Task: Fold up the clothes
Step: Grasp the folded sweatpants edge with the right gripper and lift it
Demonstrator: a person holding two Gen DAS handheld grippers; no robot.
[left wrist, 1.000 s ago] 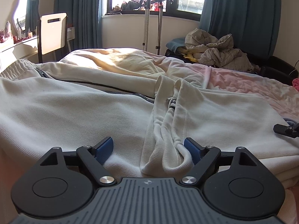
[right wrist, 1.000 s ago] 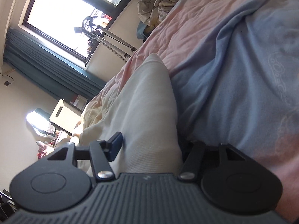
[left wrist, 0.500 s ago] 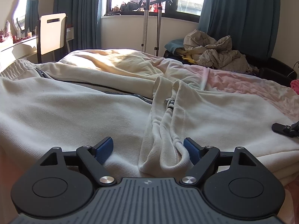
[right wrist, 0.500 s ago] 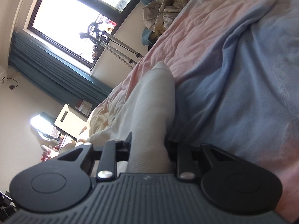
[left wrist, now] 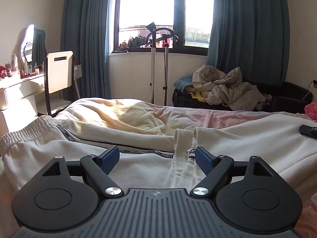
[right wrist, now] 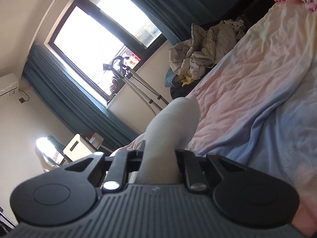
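Cream ribbed-knit trousers (left wrist: 150,164) with an elastic waistband and black lettered side tape lie spread across the bed (left wrist: 227,117), which is covered by a rumpled pink, yellow and pale blue sheet. The left hand-held gripper (left wrist: 157,157) hangs low over the garment with its blue-padded fingers (left wrist: 109,158) spread wide apart, a bunched fold of the cloth lying between them close to the right pad, nothing clamped. The right hand-held gripper (right wrist: 158,158) is tilted steeply sideways, its black fingers drawn in tight against a thick fold of the same cream fabric (right wrist: 172,130), which rises between them and stands up off the sheet. In the left wrist view a black tip of that gripper shows at the far right edge of the garment. Teal curtains (left wrist: 87,45) frame a bright window beyond the bed.
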